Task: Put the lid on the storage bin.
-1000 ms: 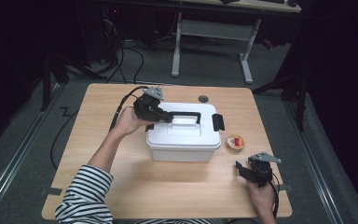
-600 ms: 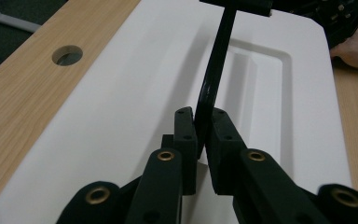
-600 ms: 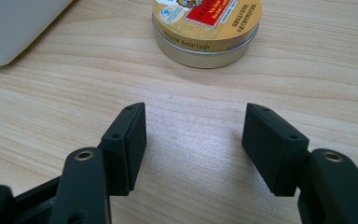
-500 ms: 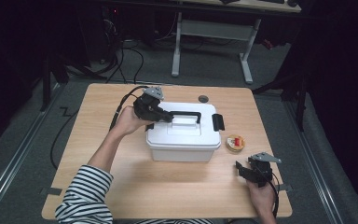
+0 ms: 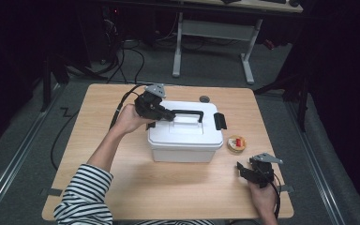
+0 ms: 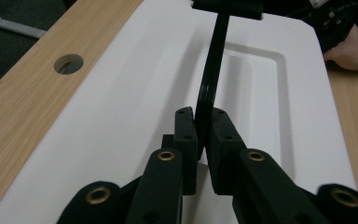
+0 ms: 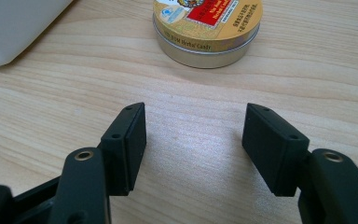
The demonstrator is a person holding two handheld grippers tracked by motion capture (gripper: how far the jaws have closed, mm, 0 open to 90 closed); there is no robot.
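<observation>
R gripper (image 5: 248, 169), nearest the person: jaws stand wide apart w/ nothing between, pads hovering just above bare wood. Pads are flat black rectangular blocks, matte, small screw holes at the corners; brass-coloured pivots on the links behind. Ahead of the jaws, apart from them, sits a round candy tin (image 7: 207, 29): low cylinder, brushed metal wall, printed gold-and-red lid, lying flat. Beyond the left pad, a rounded corner of the white box (image 7: 18, 28).

Table (image 5: 122, 187): light wood-grain laminate, smooth, rectangular, w/ a round cable hole (image 6: 68, 64) at the far edge.

L gripper (image 5: 161, 114): jaws closed on the handle (image 5: 187, 113), pads pressing both flat faces near its left end. In the left gripper view the handle (image 6: 210, 79) runs straight ahead from between the pads, stood up on edge, away from the lid, to its far pivot. Handle is a thin black plastic strap, glossy, U-shaped; long axis lies along the box's length, left-right across the table in the high view.

Box (image 5: 186, 140) sits mid-table, below and ahead of the L jaws: white moulded plastic, rectangular, rounded corners, smooth semi-matte lid (image 6: 135, 93) w/ a shallow rectangular recess under the handle. Black latch (image 5: 219, 121) on its right end, farthest from the L jaws.
</observation>
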